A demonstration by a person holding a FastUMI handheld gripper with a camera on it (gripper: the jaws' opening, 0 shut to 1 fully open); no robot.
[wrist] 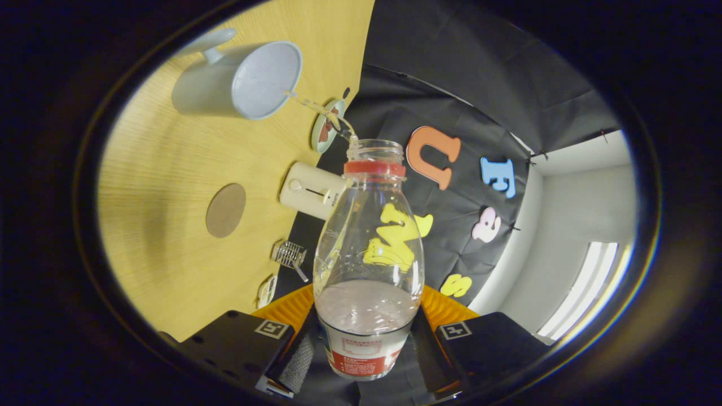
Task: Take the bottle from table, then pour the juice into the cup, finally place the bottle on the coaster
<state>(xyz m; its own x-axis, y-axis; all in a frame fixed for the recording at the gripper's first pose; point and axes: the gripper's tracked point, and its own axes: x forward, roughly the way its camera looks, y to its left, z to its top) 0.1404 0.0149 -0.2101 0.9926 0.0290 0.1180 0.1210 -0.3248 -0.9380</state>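
Pouring right now: my claw [366, 344] pinches the one bottle [369, 248], both fingers pressed against its labelled lower body, and a thin clear stream [318, 107] runs from its open neck into the single grey cup [240, 79] on the worktop [163, 169]. Count with me: one round brown coaster [225, 210] beside the cup, one white boxy device [310, 190], one small patterned dish [327, 127], one little wire piece [290, 255]. The bottle's red-and-white label [361, 352] carries print too small to read.
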